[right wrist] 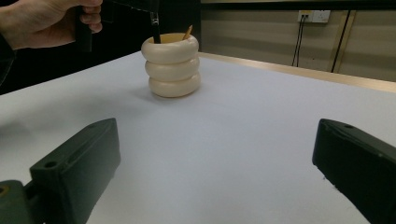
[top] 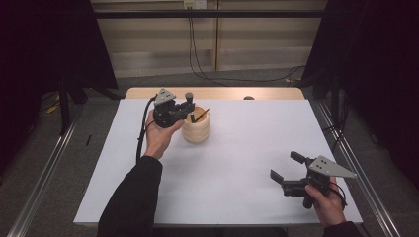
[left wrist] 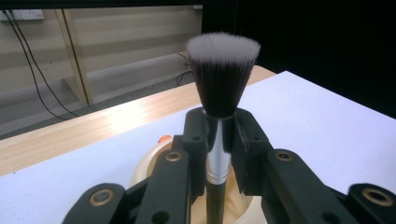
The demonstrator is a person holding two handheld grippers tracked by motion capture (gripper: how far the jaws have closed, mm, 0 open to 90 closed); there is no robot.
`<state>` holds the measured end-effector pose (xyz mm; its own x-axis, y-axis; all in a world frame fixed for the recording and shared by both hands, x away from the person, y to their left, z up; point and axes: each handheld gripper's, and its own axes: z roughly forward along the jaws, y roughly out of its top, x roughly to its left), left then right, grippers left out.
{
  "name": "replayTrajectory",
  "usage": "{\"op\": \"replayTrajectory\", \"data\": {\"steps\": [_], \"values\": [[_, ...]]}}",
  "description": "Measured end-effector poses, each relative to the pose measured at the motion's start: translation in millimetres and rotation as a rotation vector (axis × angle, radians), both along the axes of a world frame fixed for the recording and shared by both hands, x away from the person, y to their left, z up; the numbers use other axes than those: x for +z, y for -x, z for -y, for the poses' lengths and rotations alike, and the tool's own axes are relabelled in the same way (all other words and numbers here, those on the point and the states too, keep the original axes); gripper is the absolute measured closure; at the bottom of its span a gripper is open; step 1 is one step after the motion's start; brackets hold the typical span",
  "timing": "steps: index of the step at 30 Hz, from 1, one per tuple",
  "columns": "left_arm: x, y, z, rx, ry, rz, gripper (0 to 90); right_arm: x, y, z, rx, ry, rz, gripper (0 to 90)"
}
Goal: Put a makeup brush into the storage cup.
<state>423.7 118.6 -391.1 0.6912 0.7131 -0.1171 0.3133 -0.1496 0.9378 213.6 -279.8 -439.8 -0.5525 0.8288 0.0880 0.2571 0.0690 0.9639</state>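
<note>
Two tools are in my hands, one on each side. My left tool [top: 187,109] sits at the far left of the white worktop [top: 237,163], its jaws clamped narrow on one brush [left wrist: 219,93]. In the left gripper view the jaw pads press the silver ferrule from both sides, the brush stands upright, and its flat-topped bristle head, dark below and pale at the tips, rises above the jaws. The black handle runs down into one cup [top: 196,126], a cream holder shaped like three stacked rings. In the right gripper view I see that cup [right wrist: 171,65] standing upright on the worktop with the handle entering its mouth at the near-left rim, and one thin tan stick [right wrist: 187,32] leaning out at the far side. The high view shows the same stick [top: 201,115] slanting to the right above the rim. Whether the handle touches the bottom of the cup I cannot tell.

My right tool [top: 285,166] rests low at the near right of the worktop, well apart from the cup, its jaws spread wide with nothing between them; it points left across the bare sheet. My left hand [top: 159,134] grips its tool from below, just beside the cup.
</note>
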Motion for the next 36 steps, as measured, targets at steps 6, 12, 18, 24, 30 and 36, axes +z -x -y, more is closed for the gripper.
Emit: {"op": "replayTrajectory", "data": {"steps": [6,12,18,24,30,36], "values": [[-3.8,0.7,-1.5,0.007,-0.009,-0.006,77.1,0.0,0.4,0.2,0.006,-0.004,-0.001,0.4],[-7.3,-0.1,0.5,-0.010,-0.004,-0.017,73.0,-0.7,0.0,0.8,0.002,-0.003,-0.004,0.4],[-6.5,0.0,-0.5,-0.008,0.012,-0.010,68.9,-0.7,0.5,0.2,0.007,-0.006,-0.004,0.4],[-5.5,-1.1,-4.3,-0.003,0.024,-0.009,58.9,-1.1,-0.1,0.4,0.003,-0.009,-0.006,0.4],[-6.8,-3.9,-6.7,0.014,0.013,0.005,45.7,-2.4,-1.2,2.2,-0.004,-0.019,-0.013,0.4],[-7.7,-4.8,-5.6,0.023,0.025,-0.001,30.9,-3.8,-2.8,3.8,0.003,-0.014,-0.016,0.4]]}}
